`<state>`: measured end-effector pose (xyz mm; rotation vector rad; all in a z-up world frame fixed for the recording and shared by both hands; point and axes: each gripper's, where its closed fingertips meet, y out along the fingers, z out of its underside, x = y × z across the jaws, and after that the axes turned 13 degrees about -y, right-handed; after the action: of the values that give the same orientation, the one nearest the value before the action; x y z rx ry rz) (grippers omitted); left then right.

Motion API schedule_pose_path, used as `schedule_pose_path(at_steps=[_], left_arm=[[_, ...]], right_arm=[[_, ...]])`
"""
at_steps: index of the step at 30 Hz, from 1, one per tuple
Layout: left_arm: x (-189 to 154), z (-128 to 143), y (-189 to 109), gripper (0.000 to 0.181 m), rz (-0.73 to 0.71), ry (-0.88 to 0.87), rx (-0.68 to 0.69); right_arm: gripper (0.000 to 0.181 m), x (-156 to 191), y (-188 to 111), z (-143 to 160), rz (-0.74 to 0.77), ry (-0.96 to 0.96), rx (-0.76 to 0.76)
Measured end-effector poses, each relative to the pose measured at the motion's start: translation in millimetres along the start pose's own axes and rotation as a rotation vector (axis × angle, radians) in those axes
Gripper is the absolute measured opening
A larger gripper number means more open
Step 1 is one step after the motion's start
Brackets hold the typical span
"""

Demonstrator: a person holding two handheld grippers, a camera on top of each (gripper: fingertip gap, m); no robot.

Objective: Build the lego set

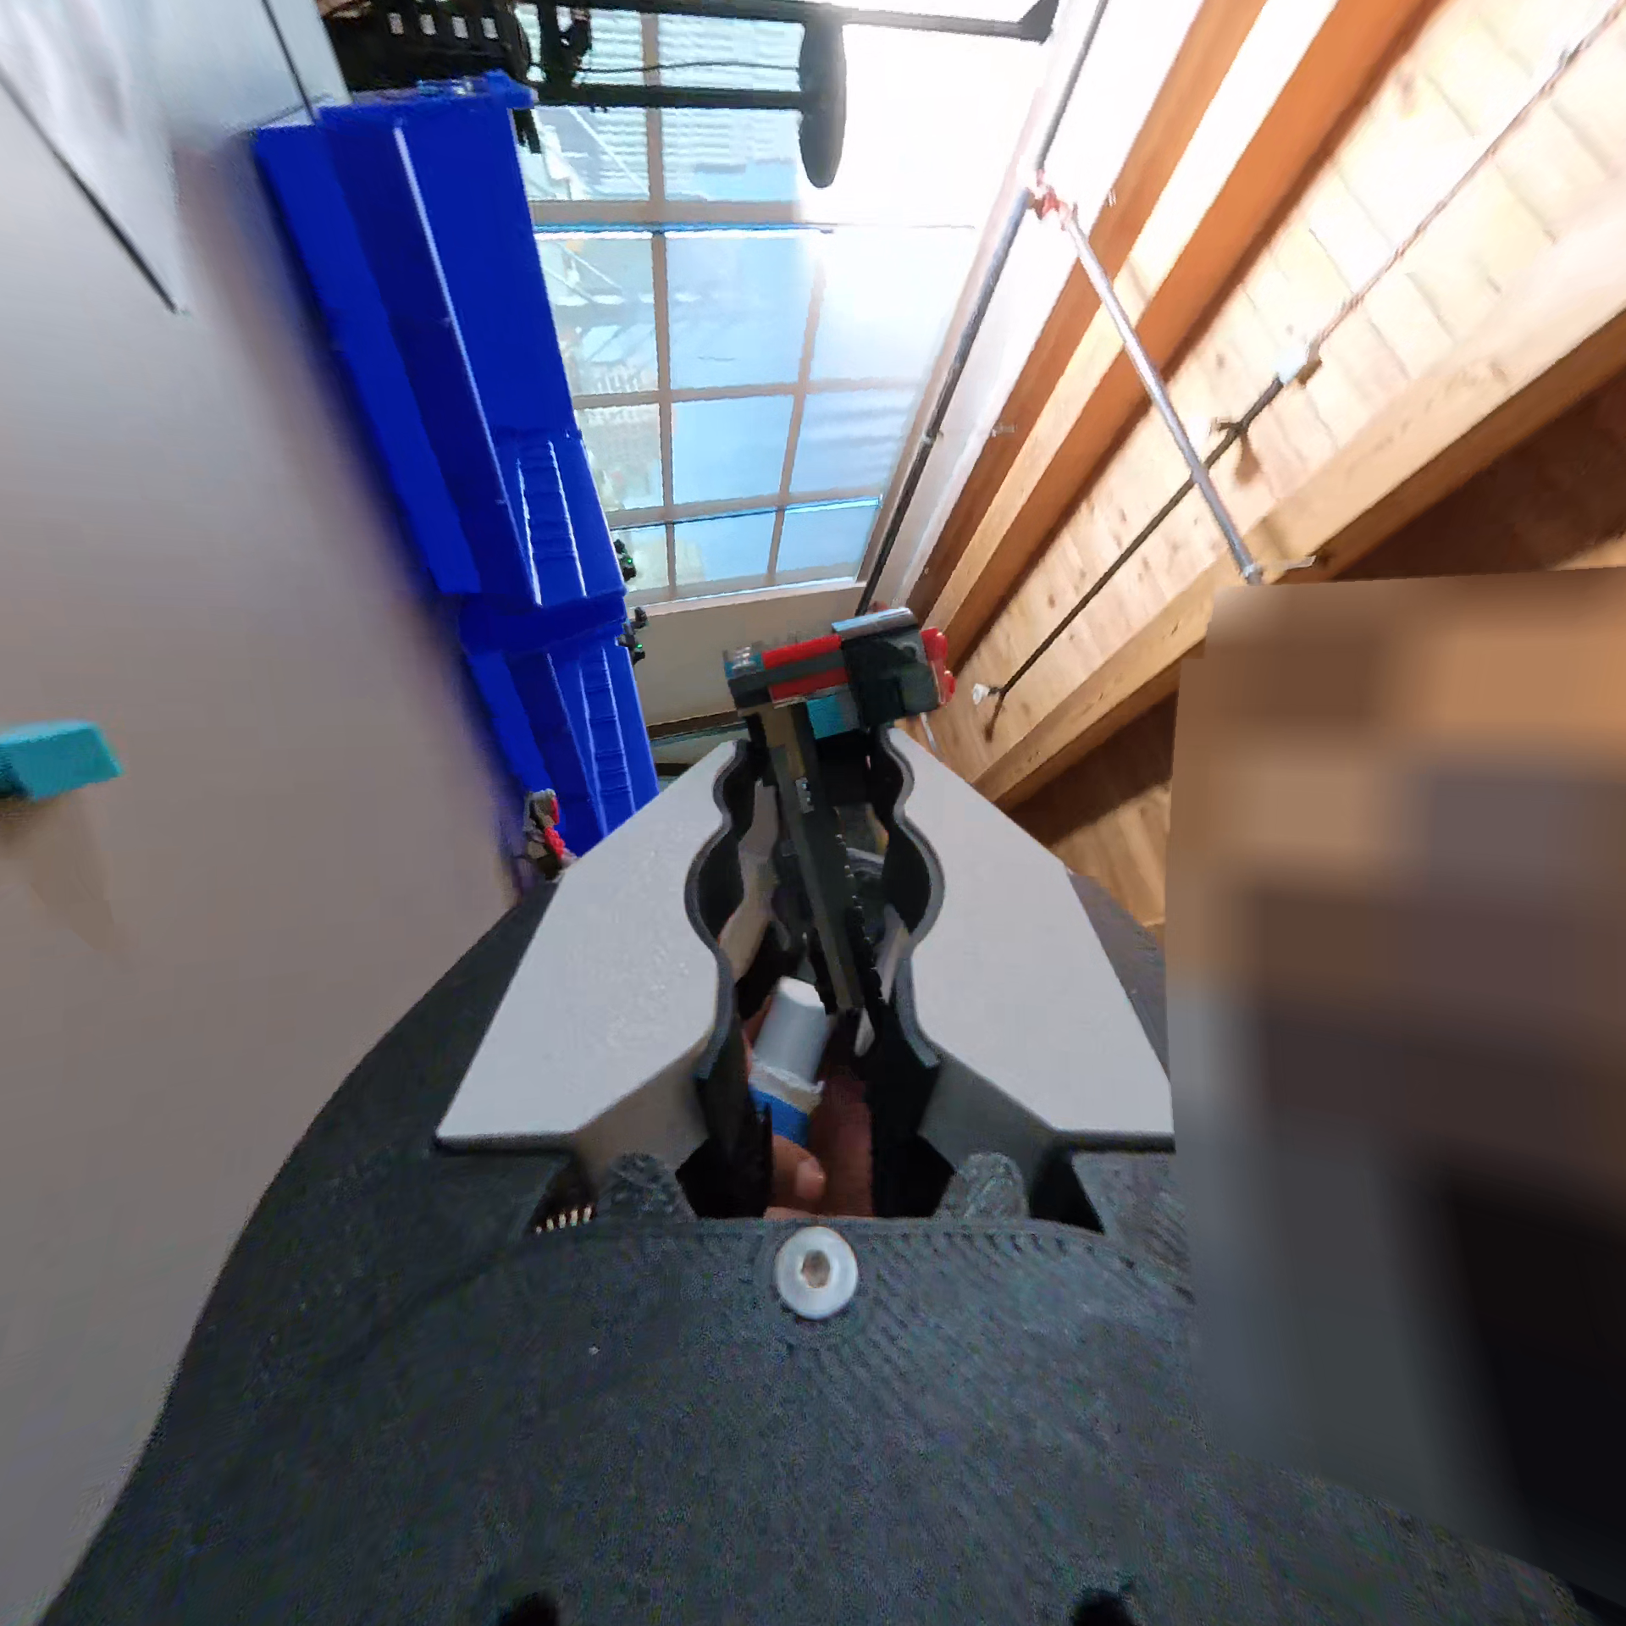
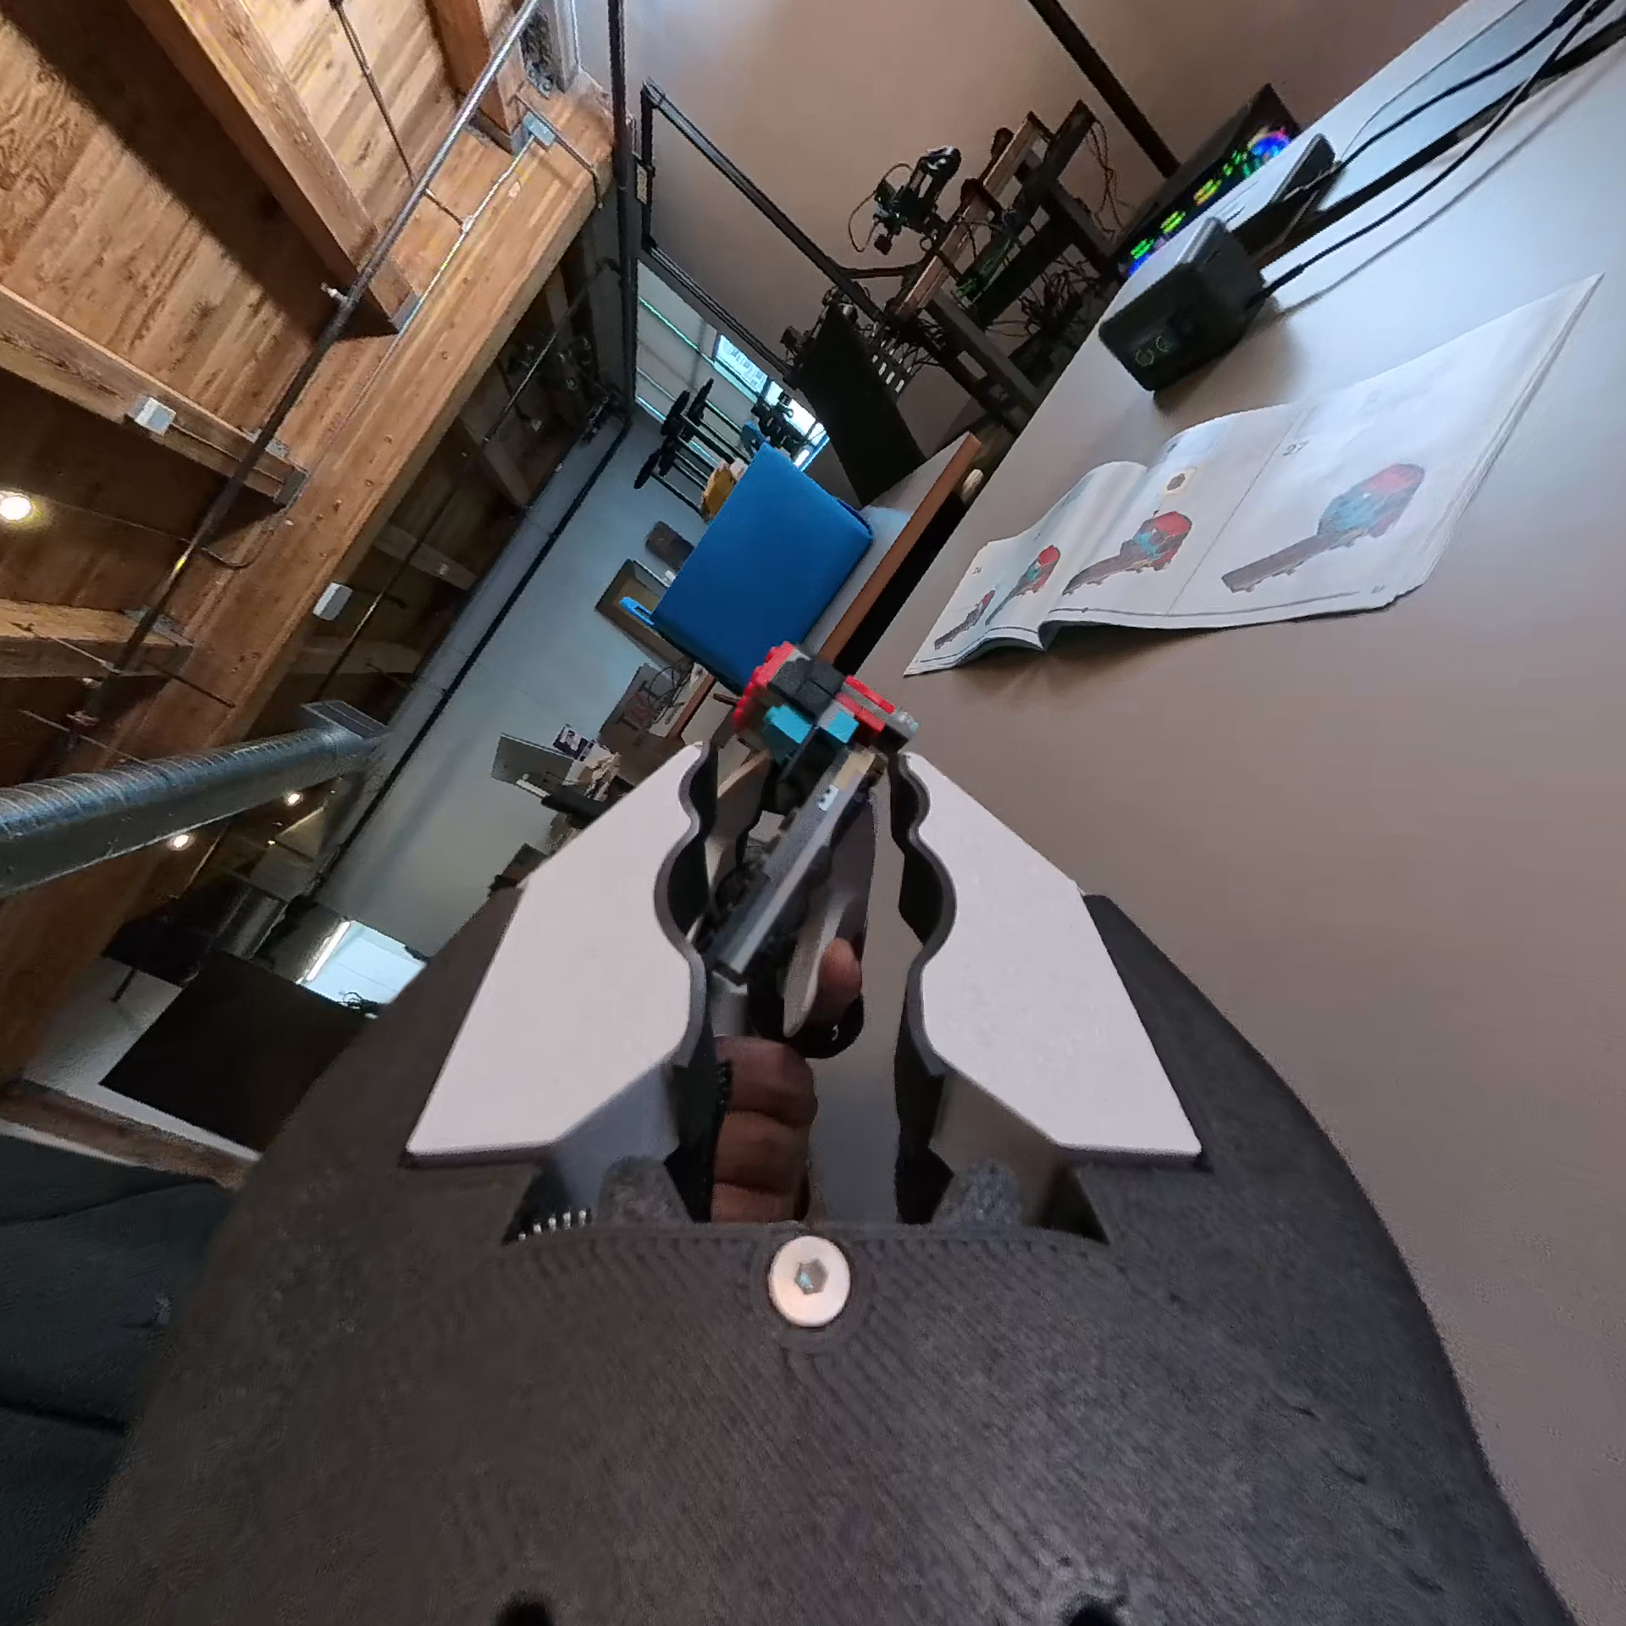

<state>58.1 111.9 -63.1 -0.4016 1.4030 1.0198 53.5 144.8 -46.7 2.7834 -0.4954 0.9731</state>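
My left gripper (image 1: 814, 765) is clenched on the lego model (image 1: 827, 682), its long dark stem pinched between the fingers (image 1: 616, 950) and the red, teal and dark grey head sticking out past the tips, held up in the air. My right gripper (image 2: 796, 774) grips the same model (image 2: 814, 704) the same way. Beyond it, an open instruction booklet (image 2: 1232, 537) lies flat on the table (image 2: 1320, 880); its print is too small to read. Farther off sits a black box (image 2: 1183, 321). On the left view, blue bins (image 1: 457, 369) stand by the window (image 1: 730, 352).
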Motion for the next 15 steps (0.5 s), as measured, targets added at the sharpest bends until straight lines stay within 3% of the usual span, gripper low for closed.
schedule_pose_path(at_steps=[4, 9, 15], left_arm=[[-3, -7, -5, 0.027, 0.028, -0.105, -0.036], [-5, -8, -9, 0.027, 0.044, -0.116, -0.046], [-5, -1, -9, 0.027, -0.081, 0.2, -0.018]], right_arm=[[0.035, -5, 3, 5, 0.004, 0.04, 0.03], [0.031, 0, 10, 12, -0.002, 0.068, 0.065], [0.03, 8, 16, 11, -0.027, 0.058, 0.075]])
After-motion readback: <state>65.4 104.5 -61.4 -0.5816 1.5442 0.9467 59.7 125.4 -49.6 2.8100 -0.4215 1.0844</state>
